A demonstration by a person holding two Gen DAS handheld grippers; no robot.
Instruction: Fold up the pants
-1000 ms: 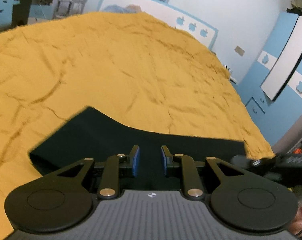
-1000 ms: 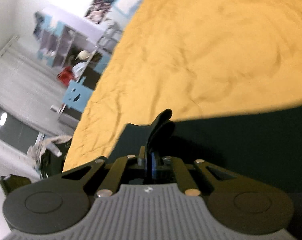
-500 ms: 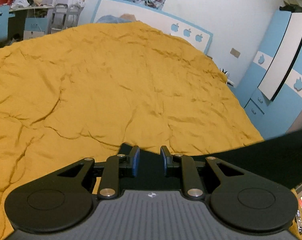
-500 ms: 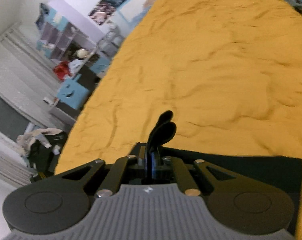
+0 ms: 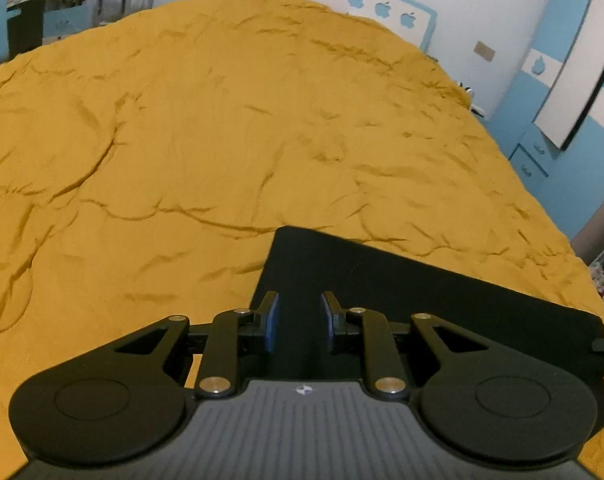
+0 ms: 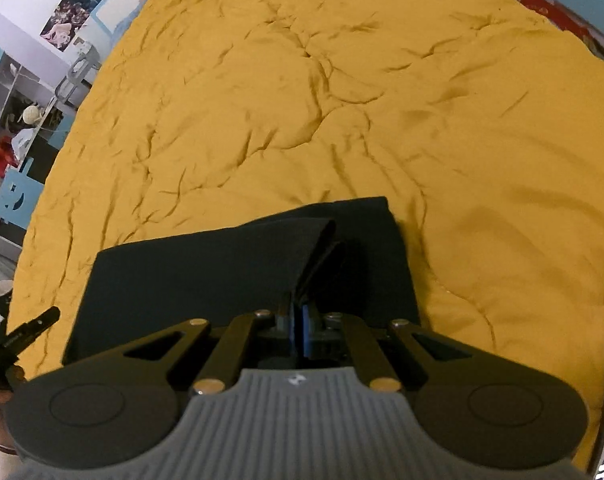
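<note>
right gripper pinches the pants edge, left gripper gapes empty over them, wide bedspread beyond.

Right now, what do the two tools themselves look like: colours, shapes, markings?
Both match. The left tool has black linkage arms with silver pivot pins, blue pads inside its fingers, two round black discs either side, and a ribbed grey body bearing a small round white mark. The right tool shows the same black links, silver pins, blue pads and ribbed grey body. No cables or sleeves clearly visible.
</note>
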